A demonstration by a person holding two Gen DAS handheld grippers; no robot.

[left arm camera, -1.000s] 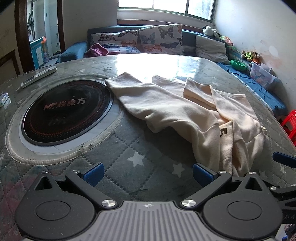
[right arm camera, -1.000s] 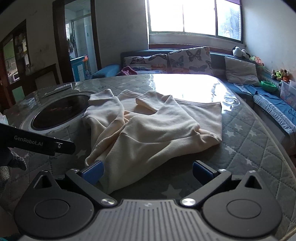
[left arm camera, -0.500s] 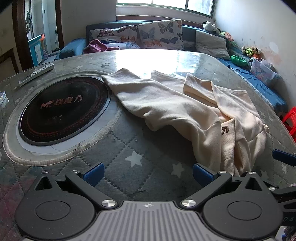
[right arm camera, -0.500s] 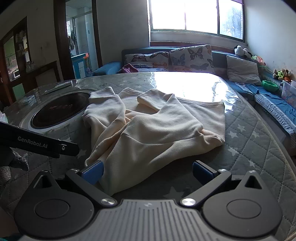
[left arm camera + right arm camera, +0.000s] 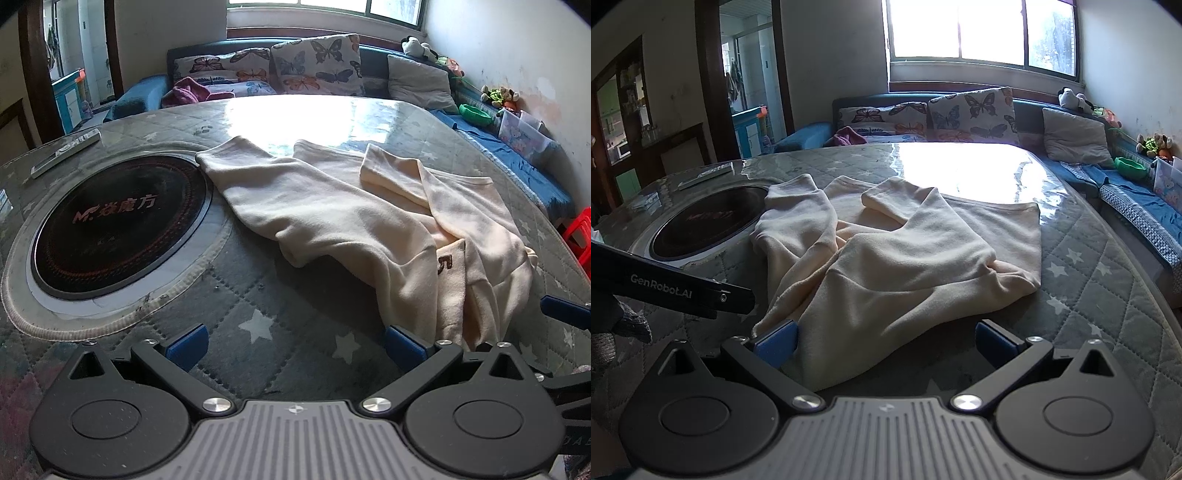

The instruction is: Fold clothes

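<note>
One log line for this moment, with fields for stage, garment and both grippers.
stage: approach, no grasp | cream garment: crumpled on table | left gripper: open, empty | right gripper: open, at near hem

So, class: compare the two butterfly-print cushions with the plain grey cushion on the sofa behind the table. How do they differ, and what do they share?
The butterfly cushions carry a coloured butterfly print on a pale ground; the grey cushion is plain. The butterfly cushions sit towards the middle of the sofa, side by side; the grey cushion sits alone, nearer the corner with the toys. All lean against the sofa back.
</note>
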